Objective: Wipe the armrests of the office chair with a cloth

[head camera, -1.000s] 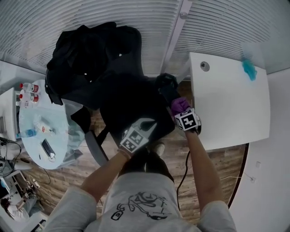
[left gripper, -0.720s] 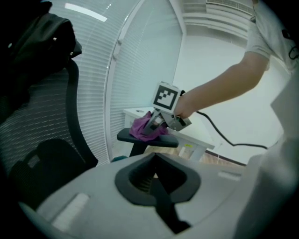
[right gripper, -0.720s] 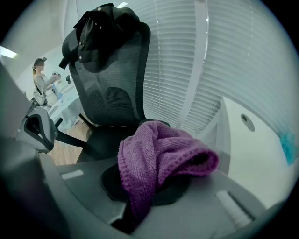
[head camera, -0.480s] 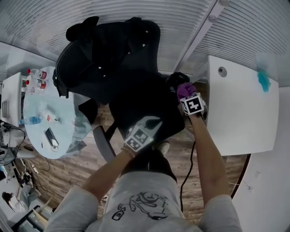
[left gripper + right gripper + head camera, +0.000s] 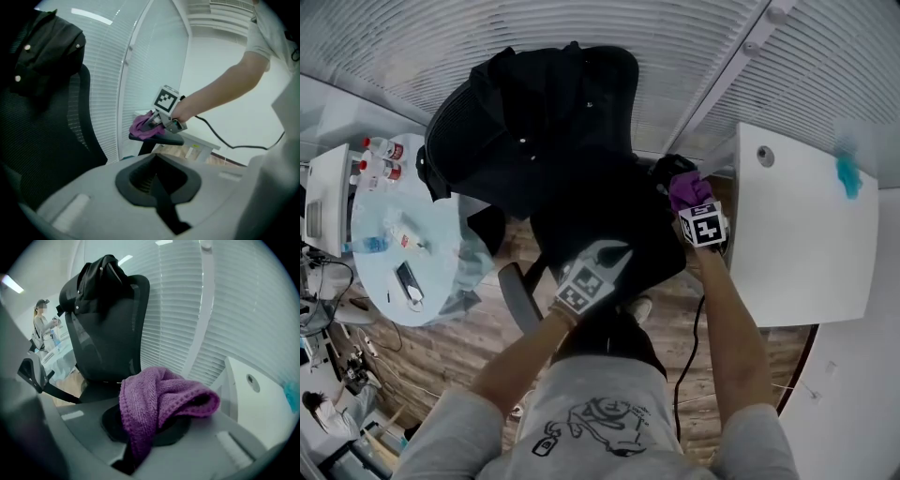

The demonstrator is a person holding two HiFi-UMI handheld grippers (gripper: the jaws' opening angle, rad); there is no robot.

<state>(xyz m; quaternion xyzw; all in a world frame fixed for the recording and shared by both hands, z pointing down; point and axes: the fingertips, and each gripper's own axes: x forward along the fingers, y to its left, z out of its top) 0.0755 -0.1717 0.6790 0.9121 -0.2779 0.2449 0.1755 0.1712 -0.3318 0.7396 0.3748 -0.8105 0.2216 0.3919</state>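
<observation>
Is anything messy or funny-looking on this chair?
Yes, one thing. A black garment is slung crookedly over the chair's backrest, bunched up and hanging off one side. The purple cloth looks crumpled too, but the right claw is just holding it on the armrest for wiping.

A black office chair with a mesh backrest stands at centre frame in the head view, its back toward 12 o'clock and its seat toward 6. A purple terry cloth, bunched into loose folds, rests on the chair's right armrest at about 2 o'clock from the seat. The cloth's lower end is pinched in the jaws of the right gripper, and its free folds spill over the dark, flat armrest pad. The grey left armrest lies at 8 o'clock, bare.
</observation>
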